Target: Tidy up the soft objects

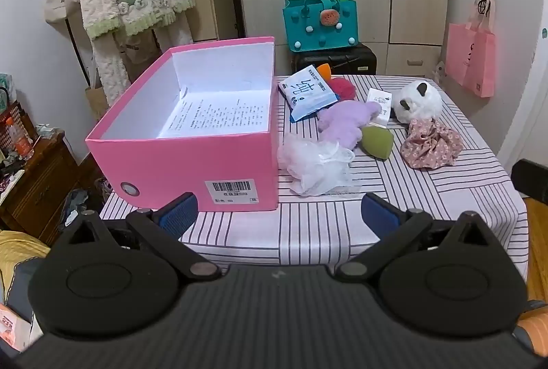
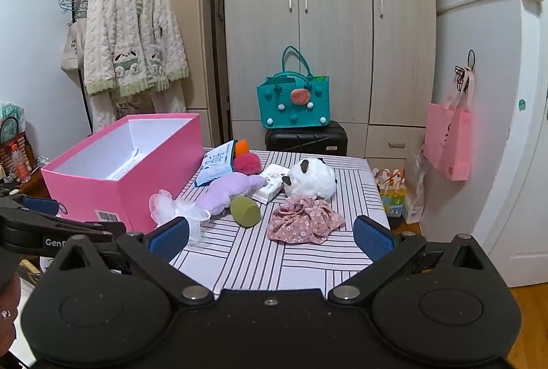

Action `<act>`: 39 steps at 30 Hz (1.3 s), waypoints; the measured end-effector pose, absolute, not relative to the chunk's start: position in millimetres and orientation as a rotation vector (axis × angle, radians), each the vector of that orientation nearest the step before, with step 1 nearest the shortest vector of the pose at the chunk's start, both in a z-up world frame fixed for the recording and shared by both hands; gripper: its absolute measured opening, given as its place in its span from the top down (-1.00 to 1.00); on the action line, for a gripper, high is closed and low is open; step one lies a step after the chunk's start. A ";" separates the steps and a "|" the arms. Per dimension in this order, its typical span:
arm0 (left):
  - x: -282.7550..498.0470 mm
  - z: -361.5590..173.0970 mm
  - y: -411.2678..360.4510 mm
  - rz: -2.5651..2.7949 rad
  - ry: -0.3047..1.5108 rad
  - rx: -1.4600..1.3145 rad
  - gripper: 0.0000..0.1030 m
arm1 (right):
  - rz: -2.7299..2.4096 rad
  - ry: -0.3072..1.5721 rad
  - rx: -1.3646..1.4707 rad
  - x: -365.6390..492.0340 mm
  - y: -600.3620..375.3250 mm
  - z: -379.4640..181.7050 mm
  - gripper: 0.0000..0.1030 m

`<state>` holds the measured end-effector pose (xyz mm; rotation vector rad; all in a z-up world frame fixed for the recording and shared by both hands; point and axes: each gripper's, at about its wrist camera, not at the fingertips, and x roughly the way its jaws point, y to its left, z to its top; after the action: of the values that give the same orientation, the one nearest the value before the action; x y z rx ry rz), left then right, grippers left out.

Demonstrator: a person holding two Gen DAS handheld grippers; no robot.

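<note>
A: Nearest us are the left tongs (image 1: 278, 210) and the right tongs (image 2: 270, 237), both spread as wide as they go, nothing between the blue pads, hovering over the near edge of the striped table (image 1: 342, 232).

B: Biggest thing on it?

A: The pink box (image 1: 181, 174), on the left, lid off. Inside I can see only a printed sheet lying on the floor of it; none of the soft things are in yet, I'd say.

B: And those?

A: Heaped to the right of the box. The panda plush (image 2: 313, 179) sits far right, round and squashy; take it across the body. The purple plush (image 1: 346, 119) lies in the middle; it should be light and yielding, so pinch the thick part. The floral cloth scrunchie (image 2: 303, 220) is near right, limp; gather a fold. The white mesh puff (image 1: 315, 168) rests just beside the box's right wall, airy and springy, likely to slip unless pinched deep. The tissue pack (image 1: 306, 91) leans at the far side, crinkly and slick. Then the green sponge (image 1: 376, 141), small and firm enough to squeeze across the middle, and the red pompom (image 2: 247, 163) behind.
</note>
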<state>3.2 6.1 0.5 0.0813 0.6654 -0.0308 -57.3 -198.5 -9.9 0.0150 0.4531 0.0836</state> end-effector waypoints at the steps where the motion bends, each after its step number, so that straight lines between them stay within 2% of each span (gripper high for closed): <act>1: 3.0 0.4 5.9 -0.033 0.664 0.082 -1.00 | 0.083 0.454 0.016 -56.2 -199.3 -9.8 -1.00; 20: -5.2 -7.1 2.1 -0.014 0.627 0.100 -1.00 | 0.106 0.410 0.002 -67.1 -200.7 -10.0 -1.00; 39: -20.0 -18.2 0.0 -0.050 0.473 0.100 -1.00 | 0.117 0.284 -0.017 -77.8 -197.9 -23.7 -1.00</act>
<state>-20.0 0.0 -18.2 0.1000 0.4735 -0.0496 -77.8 -197.9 -23.7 -0.0171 0.2841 0.1171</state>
